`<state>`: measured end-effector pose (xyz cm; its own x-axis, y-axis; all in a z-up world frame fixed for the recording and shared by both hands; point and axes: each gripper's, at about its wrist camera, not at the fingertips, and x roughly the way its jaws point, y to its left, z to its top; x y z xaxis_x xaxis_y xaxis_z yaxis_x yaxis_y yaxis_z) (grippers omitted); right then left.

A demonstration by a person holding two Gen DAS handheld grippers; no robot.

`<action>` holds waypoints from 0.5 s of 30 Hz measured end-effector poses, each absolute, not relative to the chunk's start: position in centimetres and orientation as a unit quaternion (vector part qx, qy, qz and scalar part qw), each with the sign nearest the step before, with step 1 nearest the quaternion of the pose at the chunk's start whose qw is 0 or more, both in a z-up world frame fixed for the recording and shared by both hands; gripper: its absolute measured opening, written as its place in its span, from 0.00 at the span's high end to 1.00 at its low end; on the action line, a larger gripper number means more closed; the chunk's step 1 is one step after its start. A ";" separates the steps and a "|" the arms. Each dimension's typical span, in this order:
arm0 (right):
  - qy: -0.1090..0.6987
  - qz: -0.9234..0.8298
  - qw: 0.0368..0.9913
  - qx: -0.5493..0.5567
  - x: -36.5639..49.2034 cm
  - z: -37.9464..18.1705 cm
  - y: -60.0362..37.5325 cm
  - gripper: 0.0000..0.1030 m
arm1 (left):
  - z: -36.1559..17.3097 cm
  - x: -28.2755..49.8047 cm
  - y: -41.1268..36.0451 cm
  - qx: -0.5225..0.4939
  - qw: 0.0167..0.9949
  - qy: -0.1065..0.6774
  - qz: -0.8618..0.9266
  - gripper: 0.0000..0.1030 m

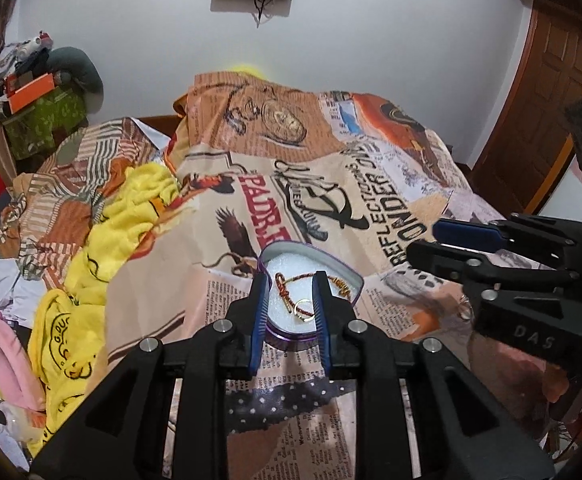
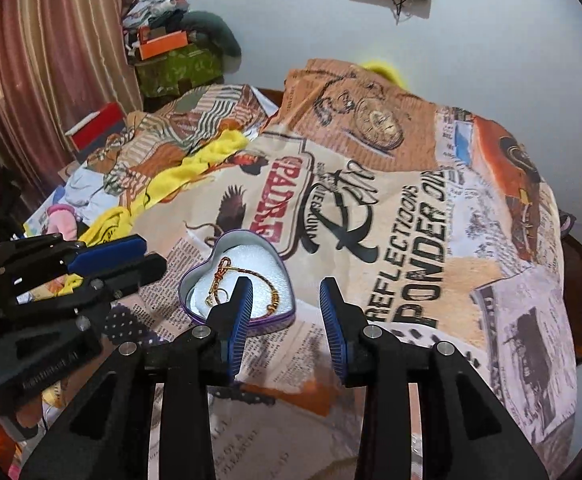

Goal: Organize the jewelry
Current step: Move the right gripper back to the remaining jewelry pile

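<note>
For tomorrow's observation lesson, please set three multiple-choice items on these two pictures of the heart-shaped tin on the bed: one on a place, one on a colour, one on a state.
1. Where does the bracelet lie?
A. inside the heart-shaped tin
B. on the yellow cloth
C. in a claw

2. What colour is the padding in the tin?
A. red
B. white
C. black

3. How does the tin stand?
A. lid shut
B. overturned
C. open, no lid on it

Answers:
1 A, the cord and beads rest on the padding within the rim.
2 B, white foam shows around the jewellery.
3 C, both views look straight into it, at the gold ring too.
</note>
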<state>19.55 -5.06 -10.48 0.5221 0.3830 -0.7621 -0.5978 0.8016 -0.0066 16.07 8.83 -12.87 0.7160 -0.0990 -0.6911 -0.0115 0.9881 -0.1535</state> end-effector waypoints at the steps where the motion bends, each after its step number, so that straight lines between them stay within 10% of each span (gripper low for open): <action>1: 0.394 0.283 0.864 -0.133 19.4 -10.2 -5.4 0.69 | -12.6 15.9 8.7 -0.072 0.925 0.373 -0.024 0.79; 15: 0.374 0.218 0.898 -0.077 18.0 -7.9 -16.1 0.69 | -10.3 14.9 3.5 -0.057 0.936 0.342 -0.064 0.54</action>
